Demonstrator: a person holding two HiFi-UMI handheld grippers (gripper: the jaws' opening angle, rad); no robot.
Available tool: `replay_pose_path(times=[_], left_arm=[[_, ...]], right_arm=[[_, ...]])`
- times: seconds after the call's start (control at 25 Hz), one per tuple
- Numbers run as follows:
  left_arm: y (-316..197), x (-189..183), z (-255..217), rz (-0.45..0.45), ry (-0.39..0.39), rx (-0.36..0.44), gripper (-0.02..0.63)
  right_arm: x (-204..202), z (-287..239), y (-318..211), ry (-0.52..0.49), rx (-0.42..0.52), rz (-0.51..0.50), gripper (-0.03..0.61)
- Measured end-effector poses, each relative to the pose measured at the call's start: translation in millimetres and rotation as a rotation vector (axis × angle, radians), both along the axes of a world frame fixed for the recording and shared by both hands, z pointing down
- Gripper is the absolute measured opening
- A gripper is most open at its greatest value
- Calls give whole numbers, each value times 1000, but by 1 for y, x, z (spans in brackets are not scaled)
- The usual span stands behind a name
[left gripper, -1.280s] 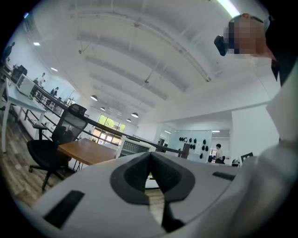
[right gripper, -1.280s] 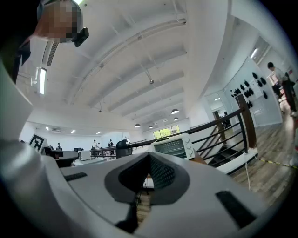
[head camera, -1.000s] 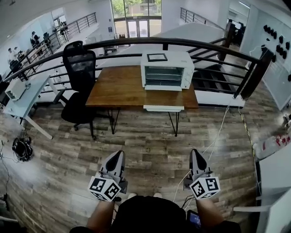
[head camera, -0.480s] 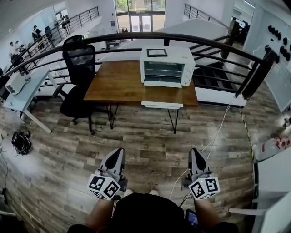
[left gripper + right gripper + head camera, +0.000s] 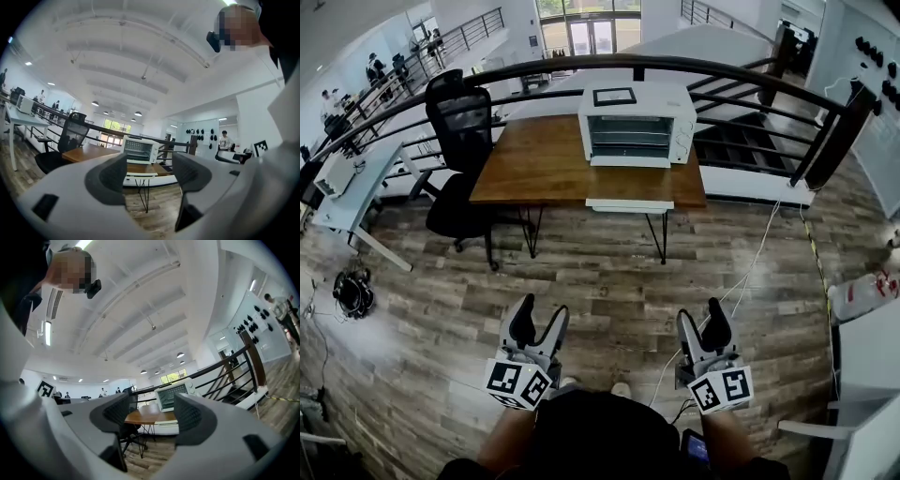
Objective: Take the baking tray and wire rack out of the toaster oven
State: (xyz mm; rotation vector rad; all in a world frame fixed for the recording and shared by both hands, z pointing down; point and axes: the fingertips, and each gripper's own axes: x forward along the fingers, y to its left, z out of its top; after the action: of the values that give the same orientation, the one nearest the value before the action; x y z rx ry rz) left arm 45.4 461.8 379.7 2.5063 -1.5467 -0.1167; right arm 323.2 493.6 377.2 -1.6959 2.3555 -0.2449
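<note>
The left gripper (image 5: 538, 323) and the right gripper (image 5: 702, 328) are both released. Their jaws have just been opening and now stand wide apart, with nothing between them; in each gripper view only the far room shows in the gap. Both are held low in front of the person, pointing level and forward, one on each side of the body. I judge this as a ready position, jaws prepared before any contact is possible.

Under them is only the wooden floor (image 5: 609, 291). The toaster oven (image 5: 637, 127) is well apart from both grippers, on the far right part of a brown table (image 5: 534, 169), with a small dark frame (image 5: 614, 96) lying on its top. Its front faces the person, which suits a straight approach. The baking tray and the wire rack are not outside, so they are most probably inside the oven. Horizontal lines show in its front, but it is too small to tell tray from rack, or whether the door is open. A flat white piece (image 5: 630, 203) sits at the table's front edge — what it is, I cannot tell.

A black office chair (image 5: 461, 131) stands at the table's left end, and a dark railing (image 5: 750, 80) runs behind. The task has not begun; walking closer comes first.
</note>
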Motion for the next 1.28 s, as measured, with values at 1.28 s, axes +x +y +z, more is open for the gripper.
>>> replay_pose_path(times=[1.28], left_arm=[[-246, -48, 29, 184, -19, -26, 281]], right_arm=[[-88, 6, -250, 64, -99, 56, 224]])
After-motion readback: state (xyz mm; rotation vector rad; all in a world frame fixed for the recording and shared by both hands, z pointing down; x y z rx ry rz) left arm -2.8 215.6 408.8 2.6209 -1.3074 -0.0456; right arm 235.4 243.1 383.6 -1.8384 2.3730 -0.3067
